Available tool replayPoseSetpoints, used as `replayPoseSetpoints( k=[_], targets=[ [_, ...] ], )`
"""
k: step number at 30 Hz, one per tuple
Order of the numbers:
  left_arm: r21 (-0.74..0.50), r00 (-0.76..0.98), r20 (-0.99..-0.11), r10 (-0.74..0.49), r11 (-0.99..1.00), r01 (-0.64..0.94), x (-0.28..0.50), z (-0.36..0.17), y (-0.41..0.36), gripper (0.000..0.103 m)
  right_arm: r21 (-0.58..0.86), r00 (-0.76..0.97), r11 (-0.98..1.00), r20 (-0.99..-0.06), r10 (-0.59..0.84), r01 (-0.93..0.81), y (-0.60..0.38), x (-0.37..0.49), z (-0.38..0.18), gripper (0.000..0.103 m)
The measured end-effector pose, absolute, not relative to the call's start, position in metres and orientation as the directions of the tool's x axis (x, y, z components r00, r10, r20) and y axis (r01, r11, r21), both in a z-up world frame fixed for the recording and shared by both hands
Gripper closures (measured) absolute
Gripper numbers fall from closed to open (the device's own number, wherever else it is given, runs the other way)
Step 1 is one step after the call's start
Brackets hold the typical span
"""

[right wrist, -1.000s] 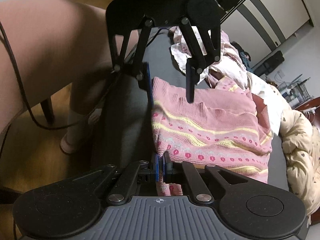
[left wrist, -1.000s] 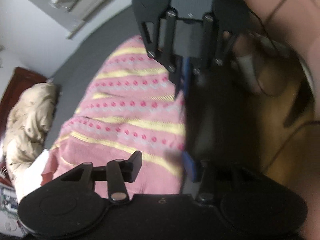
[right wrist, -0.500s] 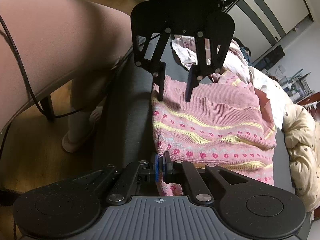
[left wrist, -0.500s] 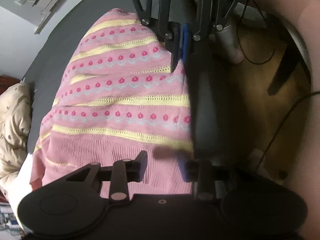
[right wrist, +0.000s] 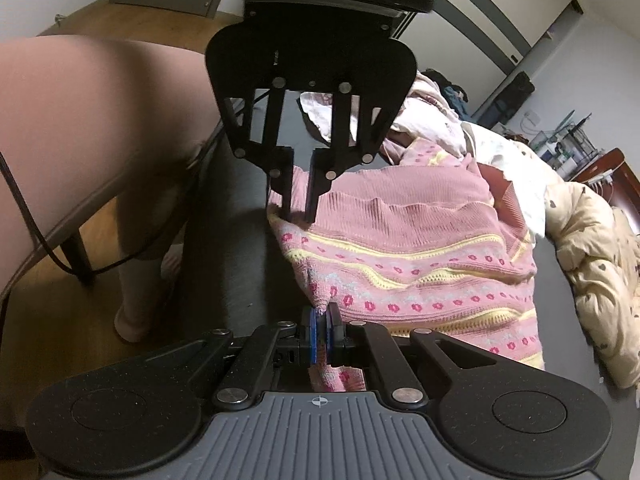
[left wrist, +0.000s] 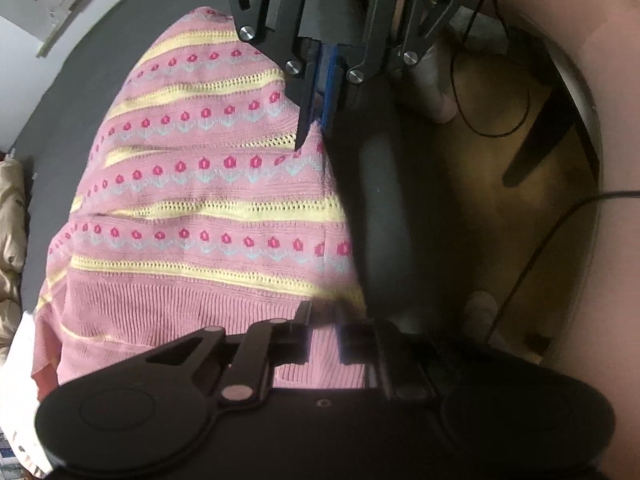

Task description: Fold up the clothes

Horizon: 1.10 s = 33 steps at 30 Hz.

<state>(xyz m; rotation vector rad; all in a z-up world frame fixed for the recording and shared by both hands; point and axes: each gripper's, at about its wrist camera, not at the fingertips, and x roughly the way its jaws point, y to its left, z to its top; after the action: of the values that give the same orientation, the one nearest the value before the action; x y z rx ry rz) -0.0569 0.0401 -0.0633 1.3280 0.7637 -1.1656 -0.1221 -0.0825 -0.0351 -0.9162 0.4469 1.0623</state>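
On the dark mattress's [right wrist: 224,264] near edge, the right gripper [right wrist: 321,340] clamped the pink patterned sweater's [right wrist: 420,248] side while the left gripper [right wrist: 298,210] was closing on its ribbed hem corner, best pinched fully before lifting.

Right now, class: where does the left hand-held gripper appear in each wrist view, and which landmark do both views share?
Left wrist view: left hand-held gripper at bottom centre, jaws closing over the ribbed hem.
Right wrist view: it hangs at top centre, tips on the sweater's near edge.
Shared landmark: the pink patterned knit sweater.
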Motion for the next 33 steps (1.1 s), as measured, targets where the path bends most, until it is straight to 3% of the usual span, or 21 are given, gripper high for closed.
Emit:
replayPoseSetpoints(
  k=[7, 11, 21, 27, 33],
  targets=[
    [0.137, 0.12, -0.984, -0.134, -0.129, 0.982, -0.022, -0.056, 0.027, 0.091, -0.417, 0.451, 0.193, -0.712, 0.538, -0.888, -0.083, -0.125, -0.036, 0.099],
    [0.057, 0.042, -0.991, -0.124, -0.117, 0.991, -0.008, -0.054, 0.023, 0.097, -0.406, 0.461, 0.227, -0.701, 0.544, -0.885, -0.083, -0.125, -0.036, 0.099],
    [0.236, 0.228, -0.915, -0.333, 0.016, 0.972, -0.046, -0.016, 0.061, 0.098, -0.436, 0.485, 0.232, -0.664, 0.57, -0.87, -0.091, -0.138, -0.035, 0.099],
    [0.267, 0.274, -0.897, -0.347, 0.067, 0.961, -0.072, -0.006, 0.07, 0.098, -0.45, 0.484, 0.212, -0.664, 0.57, -0.867, -0.091, -0.144, -0.041, 0.099],
    [0.381, 0.375, -0.894, -0.246, 0.026, 0.924, -0.085, -0.039, 0.069, 0.098, -0.459, 0.492, 0.209, -0.672, 0.554, -0.863, -0.084, -0.144, -0.057, 0.099]
  ],
)
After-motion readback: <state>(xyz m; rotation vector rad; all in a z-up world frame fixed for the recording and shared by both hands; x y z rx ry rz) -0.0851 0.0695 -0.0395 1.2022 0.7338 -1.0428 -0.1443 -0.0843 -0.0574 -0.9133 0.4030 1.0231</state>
